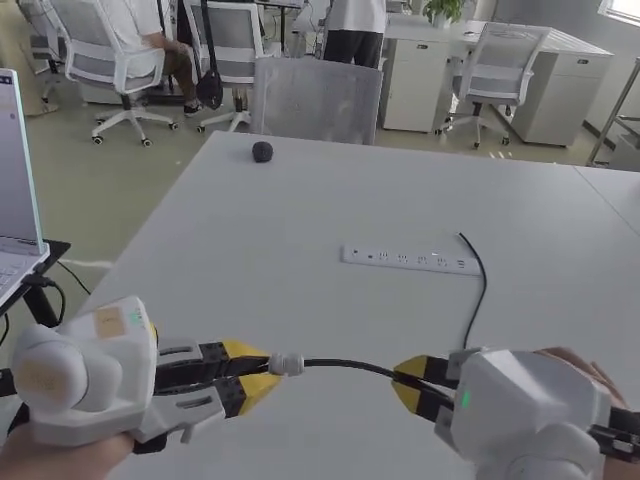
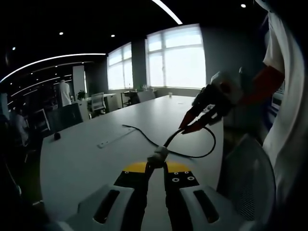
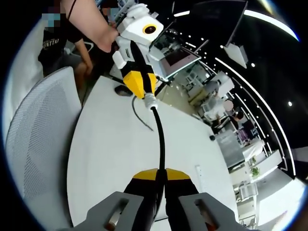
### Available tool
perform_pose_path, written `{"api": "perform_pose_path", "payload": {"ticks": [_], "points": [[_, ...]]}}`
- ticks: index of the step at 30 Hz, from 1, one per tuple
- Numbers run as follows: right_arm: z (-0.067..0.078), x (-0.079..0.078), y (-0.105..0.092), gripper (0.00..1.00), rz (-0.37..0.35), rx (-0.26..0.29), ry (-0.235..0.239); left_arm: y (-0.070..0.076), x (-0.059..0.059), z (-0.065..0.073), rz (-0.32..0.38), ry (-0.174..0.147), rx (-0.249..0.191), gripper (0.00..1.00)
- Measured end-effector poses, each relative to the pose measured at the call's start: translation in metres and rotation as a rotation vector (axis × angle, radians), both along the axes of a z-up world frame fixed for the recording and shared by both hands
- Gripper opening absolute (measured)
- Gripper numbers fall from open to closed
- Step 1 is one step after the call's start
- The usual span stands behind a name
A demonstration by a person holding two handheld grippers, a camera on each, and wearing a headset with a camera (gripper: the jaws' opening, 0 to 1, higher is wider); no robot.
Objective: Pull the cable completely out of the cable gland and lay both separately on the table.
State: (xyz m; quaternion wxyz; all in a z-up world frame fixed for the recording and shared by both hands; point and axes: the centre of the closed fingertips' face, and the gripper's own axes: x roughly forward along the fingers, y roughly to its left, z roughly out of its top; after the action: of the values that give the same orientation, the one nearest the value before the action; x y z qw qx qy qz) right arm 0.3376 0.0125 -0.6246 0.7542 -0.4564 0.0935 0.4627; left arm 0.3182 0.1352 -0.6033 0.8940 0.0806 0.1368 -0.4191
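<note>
Right now the pulling step looks to be in hand, with the cable [image 1: 345,366] not yet out of the cable gland [image 1: 285,364]. At the lower left of the head view the left gripper [image 1: 262,368] has its yellow-tipped jaws pinched on the small white gland. At the lower right the right gripper [image 1: 408,383] is clamped on the black cable a little way along. Both are held up above the table [image 1: 300,210], and the stretch of cable between them sags only slightly.

As I see it, the next move calls for drawing the two grippers apart along the line of the cable, the left one holding the gland steady. The right one will probably need a fresh grip closer in if the end does not come free.

The cable is thin, black and limp. Past the right gripper it trails back up the frame, beside the right end of a white power strip [image 1: 410,260]. I cannot tell how much cable sits inside the gland.
</note>
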Motion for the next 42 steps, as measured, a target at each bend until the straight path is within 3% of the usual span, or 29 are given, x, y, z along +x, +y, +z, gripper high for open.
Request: {"api": "perform_pose_path", "payload": {"ticks": [11, 20, 32, 37, 42], "points": [[-0.010, 0.011, -0.044, 0.00, -0.078, -0.043, -0.004, 0.004, 0.001, 0.001, 0.010, -0.004, 0.002, 0.13], [-0.012, 0.021, -0.078, 0.00, -0.166, -0.047, 0.009, 0.009, 0.003, 0.004, 0.025, -0.007, -0.004, 0.13], [-0.011, 0.019, -0.070, 0.00, -0.169, -0.052, -0.011, 0.008, 0.004, 0.008, 0.030, -0.011, -0.014, 0.13], [-0.009, 0.017, -0.058, 0.15, -0.149, -0.033, -0.021, 0.007, 0.003, 0.005, 0.025, -0.004, -0.014, 0.13], [-0.005, 0.014, -0.039, 0.17, -0.114, -0.018, -0.033, -0.001, 0.002, 0.006, 0.012, -0.004, -0.021, 0.13]]}}
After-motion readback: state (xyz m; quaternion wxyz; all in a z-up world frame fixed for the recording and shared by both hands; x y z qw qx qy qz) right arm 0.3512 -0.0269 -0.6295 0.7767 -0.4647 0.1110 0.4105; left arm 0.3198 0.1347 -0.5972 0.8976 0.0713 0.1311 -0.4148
